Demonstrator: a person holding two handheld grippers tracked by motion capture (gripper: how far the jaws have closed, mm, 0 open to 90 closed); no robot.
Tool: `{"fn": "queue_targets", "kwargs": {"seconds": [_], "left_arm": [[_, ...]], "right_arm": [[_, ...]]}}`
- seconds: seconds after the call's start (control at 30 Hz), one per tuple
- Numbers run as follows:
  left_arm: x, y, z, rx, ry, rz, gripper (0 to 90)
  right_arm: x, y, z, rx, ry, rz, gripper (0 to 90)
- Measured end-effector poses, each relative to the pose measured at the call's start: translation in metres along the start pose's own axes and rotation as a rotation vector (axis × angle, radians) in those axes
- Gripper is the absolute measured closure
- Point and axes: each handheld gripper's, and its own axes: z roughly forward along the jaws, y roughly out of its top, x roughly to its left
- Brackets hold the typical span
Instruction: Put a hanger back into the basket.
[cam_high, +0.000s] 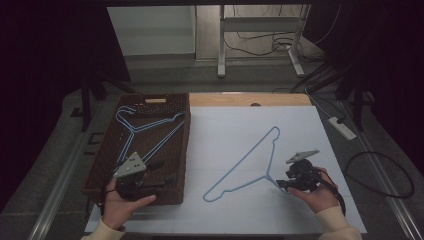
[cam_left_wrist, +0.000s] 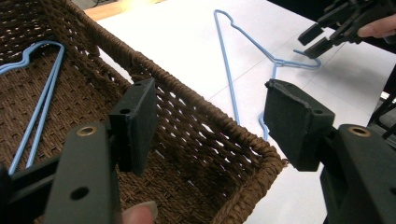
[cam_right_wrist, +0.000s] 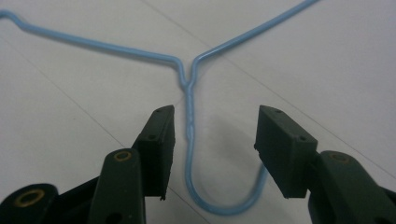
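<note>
Reaching for the hook of the light-blue wire hanger lying on the white table sheet.

Our left gripper waits open over the brown wicker basket; our right gripper, open, straddles the hook, so next we judge it must close.

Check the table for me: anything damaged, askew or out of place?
One thing: the left gripper has a chipped, ragged top edge on one jaw pad. Otherwise the blue wire hanger lies flat on the white mat, and others sit inside the wicker basket.
</note>
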Motion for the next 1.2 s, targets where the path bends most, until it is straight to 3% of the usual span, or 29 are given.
{"fn": "queue_targets", "kwargs": {"seconds": [0.17, 0.4, 0.63, 0.8, 0.97, 1.2], "left_arm": [[0.0, 0.0, 0.0, -0.004, 0.0, 0.0, 35.8], [0.0, 0.0, 0.0, -0.003, -0.002, 0.004, 35.8], [-0.002, 0.0, 0.001, -0.002, -0.003, 0.007, 35.8], [-0.006, 0.003, 0.001, -0.002, -0.008, 0.018, 35.8], [-0.01, 0.006, 0.002, -0.004, -0.018, 0.028, 35.8], [-0.014, 0.009, 0.008, 0.012, -0.03, 0.033, 35.7]], "right_arm": [[0.006, 0.017, 0.015, 0.112, 0.016, -0.05, 48.4], [0.009, 0.028, 0.03, 0.226, 0.01, -0.065, 58.9], [0.01, 0.036, 0.033, 0.291, 0.009, -0.042, 84.7], [0.014, 0.04, 0.034, 0.314, -0.01, -0.048, 86.9], [0.015, 0.042, 0.026, 0.307, 0.016, -0.045, 86.9], [0.018, 0.051, 0.015, 0.312, 0.014, -0.07, 86.8]]}}
